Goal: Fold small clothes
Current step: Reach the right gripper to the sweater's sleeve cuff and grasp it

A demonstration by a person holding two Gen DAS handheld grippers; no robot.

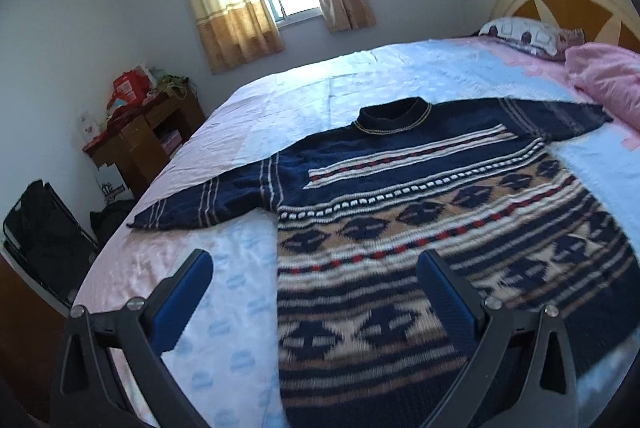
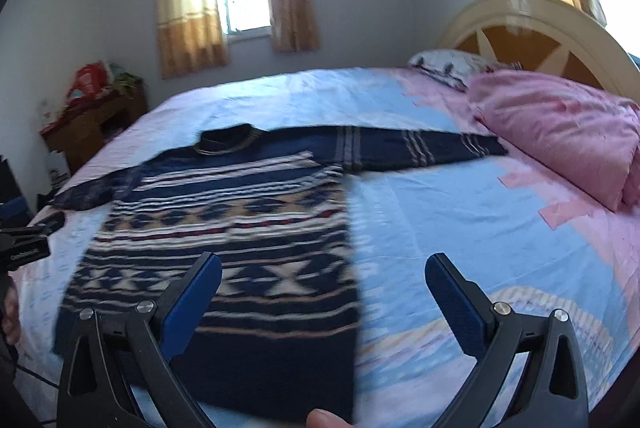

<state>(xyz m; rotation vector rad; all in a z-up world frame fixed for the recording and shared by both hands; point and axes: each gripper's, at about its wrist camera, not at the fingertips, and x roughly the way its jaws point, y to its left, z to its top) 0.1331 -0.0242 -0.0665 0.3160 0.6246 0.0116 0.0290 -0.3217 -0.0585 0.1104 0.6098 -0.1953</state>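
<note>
A navy knitted sweater (image 1: pixel 420 212) with tan, white and red patterned bands lies flat and face up on the bed, both sleeves spread out, collar toward the far side. It also shows in the right wrist view (image 2: pixel 240 228). My left gripper (image 1: pixel 316 268) is open and empty, held above the sweater's lower left edge. My right gripper (image 2: pixel 324 268) is open and empty, held above the sweater's lower right edge. The left gripper's body (image 2: pixel 24 248) shows at the left edge of the right wrist view.
The bed (image 1: pixel 248 308) has a light blue and pink sheet. A pink quilt (image 2: pixel 560 132) and a pillow (image 1: pixel 524 34) lie by the headboard (image 2: pixel 532 28). A wooden bedside table (image 1: pixel 144 140) with clutter stands at the far left. A black bag (image 1: pixel 44 240) sits on the floor.
</note>
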